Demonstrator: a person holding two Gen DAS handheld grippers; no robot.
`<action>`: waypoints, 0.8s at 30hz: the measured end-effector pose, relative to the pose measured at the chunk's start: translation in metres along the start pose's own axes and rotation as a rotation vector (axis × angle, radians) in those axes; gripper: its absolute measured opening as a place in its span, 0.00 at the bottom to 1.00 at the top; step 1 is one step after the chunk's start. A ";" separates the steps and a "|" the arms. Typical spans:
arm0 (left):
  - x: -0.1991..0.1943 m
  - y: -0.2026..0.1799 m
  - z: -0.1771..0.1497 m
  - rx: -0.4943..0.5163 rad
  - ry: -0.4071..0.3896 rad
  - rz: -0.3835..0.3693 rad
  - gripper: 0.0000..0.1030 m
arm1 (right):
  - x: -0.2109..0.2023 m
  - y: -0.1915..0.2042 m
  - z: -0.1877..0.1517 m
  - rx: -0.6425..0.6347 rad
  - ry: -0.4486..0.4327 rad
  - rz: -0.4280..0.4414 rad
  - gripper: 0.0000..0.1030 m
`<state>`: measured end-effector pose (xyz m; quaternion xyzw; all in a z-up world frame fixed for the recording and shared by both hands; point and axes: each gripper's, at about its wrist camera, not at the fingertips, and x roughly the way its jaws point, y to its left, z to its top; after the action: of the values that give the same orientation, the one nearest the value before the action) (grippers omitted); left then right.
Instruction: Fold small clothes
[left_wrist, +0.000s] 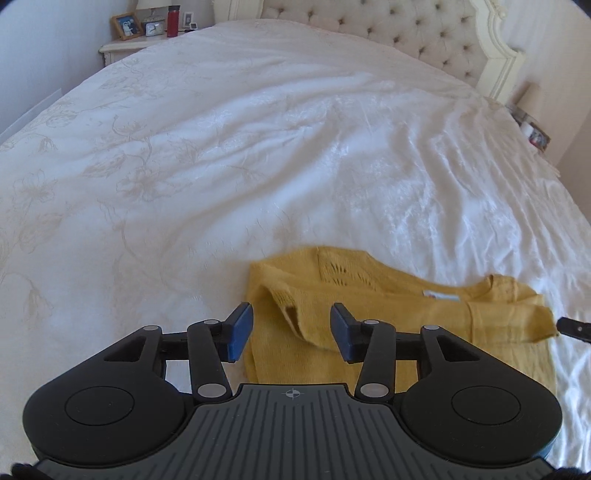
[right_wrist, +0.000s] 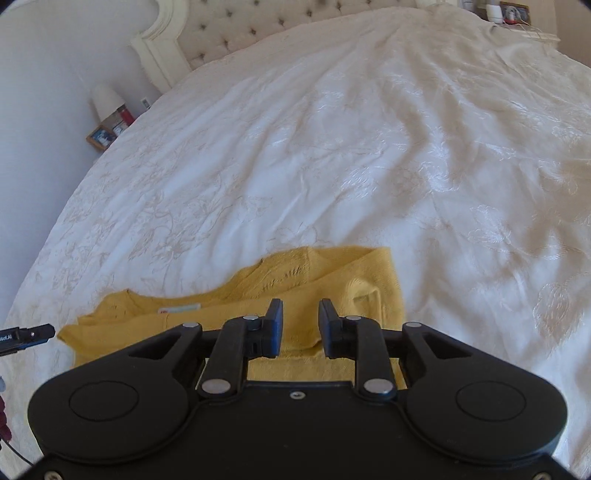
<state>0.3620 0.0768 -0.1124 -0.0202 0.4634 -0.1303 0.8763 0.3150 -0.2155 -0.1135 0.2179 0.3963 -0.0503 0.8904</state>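
In our left wrist view, the left gripper (left_wrist: 291, 330) hovers over the yellow knit sweater (left_wrist: 406, 317) with its blue-padded fingers (left_wrist: 240, 330) set wide apart, nothing between them but the cloth below. The sweater lies at about 5 o'clock in this view, flat on the bed (left_wrist: 221, 166) near its lower edge. Its long axis runs side to side, from 9 to 3 o'clock, with the neckline and its white label (left_wrist: 441, 295) facing 12 o'clock, toward the tufted headboard (left_wrist: 406, 33). The knit is soft and fuzzy, with open lacework holes near the shoulder, and one sleeve is folded in across the body. The bedspread is white, wrinkled, and carries a faint floral pattern. At 3 o'clock the tip of the right gripper (left_wrist: 572, 326) just shows beside the sweater's right edge.

In our right wrist view, the tip of the left gripper (right_wrist: 29, 336) shows at 9 o'clock, just beside the sweater (right_wrist: 314, 273). Here too the garment stretches side to side, at 6 to 7 o'clock, label (right_wrist: 181, 308) toward the headboard (right_wrist: 240, 29). The right gripper (right_wrist: 301, 326) hangs above the sweater's right portion, its dark fingers (right_wrist: 273, 328) parted by a moderate gap and clamping nothing.
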 end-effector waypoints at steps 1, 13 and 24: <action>0.000 -0.004 -0.009 0.013 0.013 -0.003 0.44 | 0.002 0.008 -0.008 -0.030 0.027 0.007 0.32; 0.061 -0.027 -0.013 0.140 0.100 -0.021 0.44 | 0.058 0.045 -0.028 -0.236 0.158 -0.042 0.35; 0.080 0.002 0.075 0.050 -0.021 0.056 0.44 | 0.082 0.038 0.050 -0.174 0.035 -0.094 0.46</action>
<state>0.4668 0.0523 -0.1349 0.0132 0.4511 -0.1173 0.8847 0.4153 -0.1961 -0.1308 0.1220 0.4243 -0.0536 0.8957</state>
